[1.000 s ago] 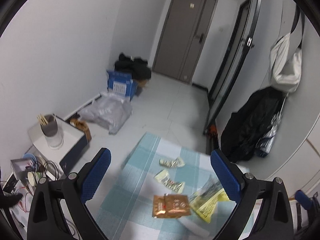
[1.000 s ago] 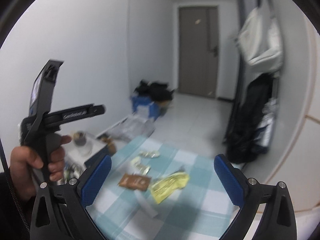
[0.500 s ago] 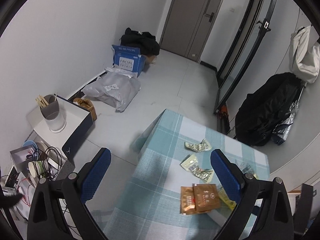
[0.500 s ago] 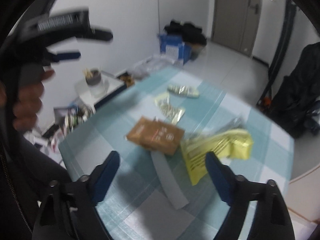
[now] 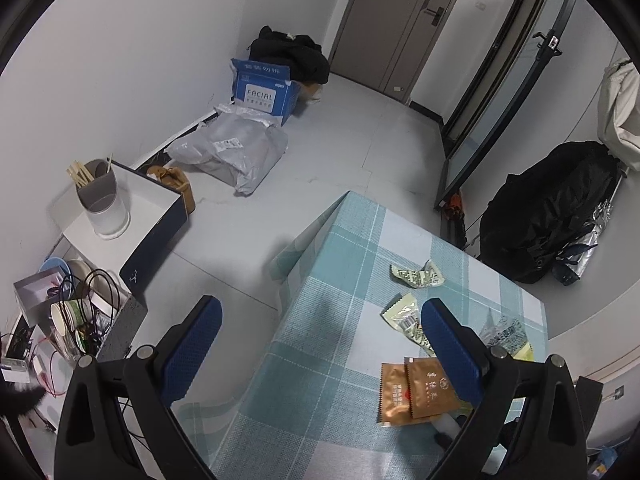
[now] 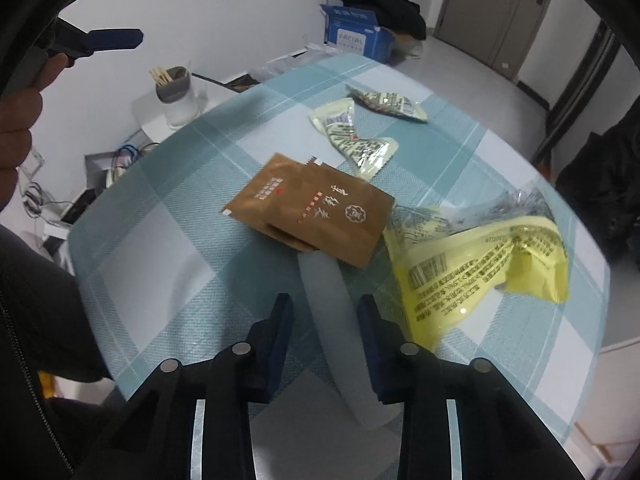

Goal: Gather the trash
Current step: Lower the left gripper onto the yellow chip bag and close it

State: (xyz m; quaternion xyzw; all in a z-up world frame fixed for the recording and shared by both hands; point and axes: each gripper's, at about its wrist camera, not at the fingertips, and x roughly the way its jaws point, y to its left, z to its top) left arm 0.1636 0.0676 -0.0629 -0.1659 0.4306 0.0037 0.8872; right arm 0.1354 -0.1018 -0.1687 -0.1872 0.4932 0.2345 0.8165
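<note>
Right claw (image 6: 325,312) closing around a white strip (image 6: 334,320), pads not touching; blue box (image 6: 352,38) reads "FACIAL".

The far end of the pale translucent plastic strip (image 6: 340,320) slips out of sight under the brown foil sachets (image 6: 316,212), and its near end disappears behind the right gripper (image 6: 325,334), whose jaws are closing around it; contact with the pads can't be made out. In the left wrist view, the left gripper's blue finger (image 5: 450,350) covers the near end of the pale green printed wrapper (image 5: 402,316) and most of the crumpled yellow plastic bag (image 5: 520,350). The sachets' small print is too fine to read. The person's hand (image 6: 18,120) is cut by the frame edge.
</note>
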